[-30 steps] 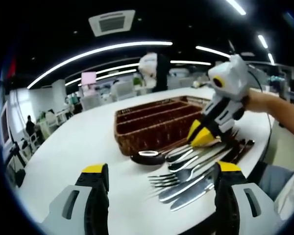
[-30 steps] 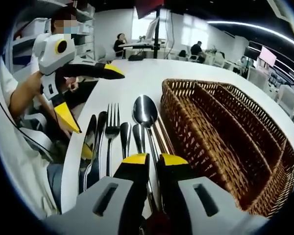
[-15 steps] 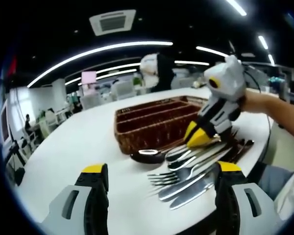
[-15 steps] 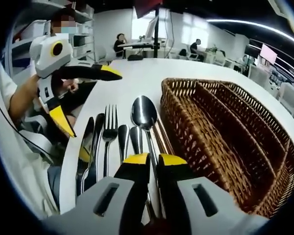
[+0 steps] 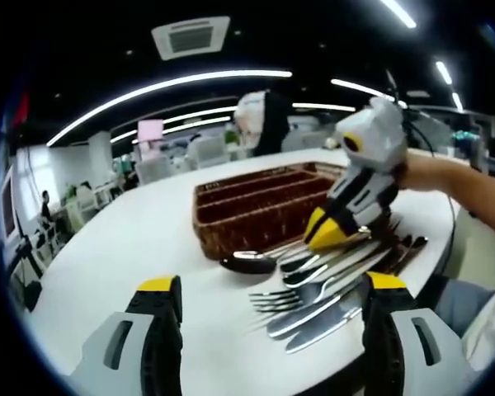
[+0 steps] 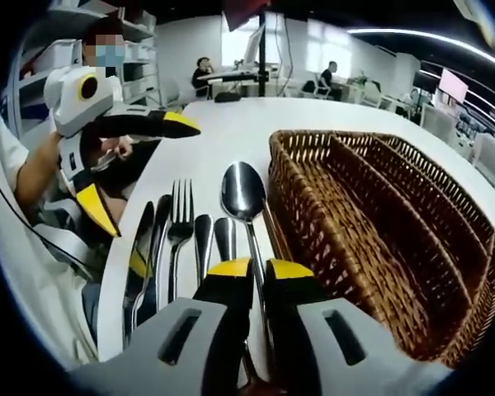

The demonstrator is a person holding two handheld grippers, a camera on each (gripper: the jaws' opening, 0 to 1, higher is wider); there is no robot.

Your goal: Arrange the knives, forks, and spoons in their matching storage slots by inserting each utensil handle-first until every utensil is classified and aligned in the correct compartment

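Left gripper view: my left tongs (image 5: 264, 305) wide open, empty; cutlery (image 5: 322, 289) on tabletop (image 5: 132, 239) ahead-right, basket (image 5: 256, 206) beyond.

Right gripper view: my right tongs (image 6: 259, 269) closed on spoon (image 6: 244, 198) handle, basket (image 6: 371, 223) right. Steel stiff, slippery, light; grip mid-handle.

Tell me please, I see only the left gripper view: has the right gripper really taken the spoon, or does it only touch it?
Observer: In the right gripper view, the right gripper has its jaws shut on the thin handle of the spoon.
Operator: Is any utensil inside the basket?
Observer: That view looks down into the basket; I see no utensil in its compartments.
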